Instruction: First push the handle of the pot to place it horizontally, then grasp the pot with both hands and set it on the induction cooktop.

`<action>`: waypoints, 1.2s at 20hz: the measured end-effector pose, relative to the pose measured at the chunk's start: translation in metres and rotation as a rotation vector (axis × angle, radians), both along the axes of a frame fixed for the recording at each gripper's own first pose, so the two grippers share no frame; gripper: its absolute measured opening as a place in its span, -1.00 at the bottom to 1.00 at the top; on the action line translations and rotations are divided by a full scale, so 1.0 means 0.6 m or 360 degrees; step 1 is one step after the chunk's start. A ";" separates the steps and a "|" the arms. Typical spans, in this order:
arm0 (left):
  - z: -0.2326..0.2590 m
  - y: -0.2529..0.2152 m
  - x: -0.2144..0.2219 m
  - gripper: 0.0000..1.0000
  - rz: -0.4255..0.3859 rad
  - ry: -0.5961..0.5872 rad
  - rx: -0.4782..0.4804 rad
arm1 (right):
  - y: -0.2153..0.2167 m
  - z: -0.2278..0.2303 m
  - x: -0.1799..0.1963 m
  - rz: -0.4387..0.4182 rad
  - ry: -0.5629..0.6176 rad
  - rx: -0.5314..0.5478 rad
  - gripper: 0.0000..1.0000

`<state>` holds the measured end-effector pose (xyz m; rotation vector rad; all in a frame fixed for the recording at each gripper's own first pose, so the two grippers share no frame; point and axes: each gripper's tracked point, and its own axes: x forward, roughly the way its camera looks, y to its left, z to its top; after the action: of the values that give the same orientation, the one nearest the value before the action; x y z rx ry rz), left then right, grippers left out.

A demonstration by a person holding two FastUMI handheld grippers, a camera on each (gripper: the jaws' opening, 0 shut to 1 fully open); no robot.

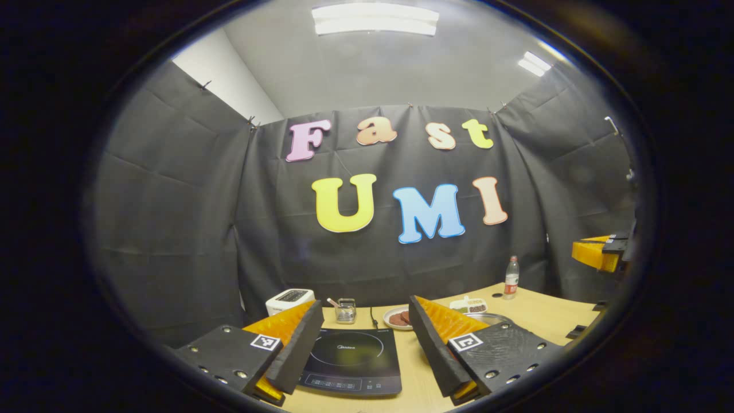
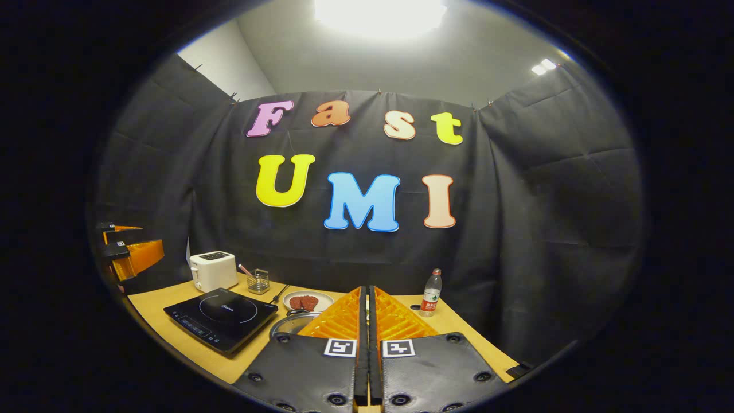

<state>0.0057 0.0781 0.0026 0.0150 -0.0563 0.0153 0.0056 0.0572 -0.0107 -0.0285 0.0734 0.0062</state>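
Note:
The black induction cooktop [image 1: 352, 358] lies on the wooden table, framed between the spread fingers of my left gripper [image 1: 364, 303], which is open and holds nothing. A sliver of the silver pot [image 1: 488, 317] peeks out behind that gripper's right finger. In the right gripper view my right gripper [image 2: 367, 289] is shut, its fingers pressed together with nothing between them. The pot [image 2: 288, 324] sits just left of it, mostly hidden, handle out of sight. The cooktop [image 2: 221, 315] is further left. Both grippers hover above the table, apart from the pot.
A white toaster [image 2: 213, 269], a small glass holder [image 2: 259, 281], a plate of red patties [image 2: 308, 301] and a water bottle [image 2: 431, 292] stand along the back of the table [image 2: 166, 332]. A small dish [image 1: 470, 305] sits beside the pot.

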 end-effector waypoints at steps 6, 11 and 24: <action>-0.010 0.049 0.008 0.82 0.0035 -0.0008 -0.0023 | 0.059 -0.042 0.016 0.0103 0.0103 -0.0073 -0.95; -0.009 0.074 0.007 0.82 0.0091 -0.0012 -0.0014 | 0.093 -0.094 0.022 0.0241 0.0227 -0.0076 -1.00; -0.029 0.043 0.060 0.81 0.0240 0.0056 -0.0010 | 0.135 -0.246 0.061 0.0714 0.0594 -0.0175 -0.95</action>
<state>0.0417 0.1039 -0.0147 0.0133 -0.0197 0.1661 0.0420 0.1381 -0.1585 -0.1533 0.4395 0.4567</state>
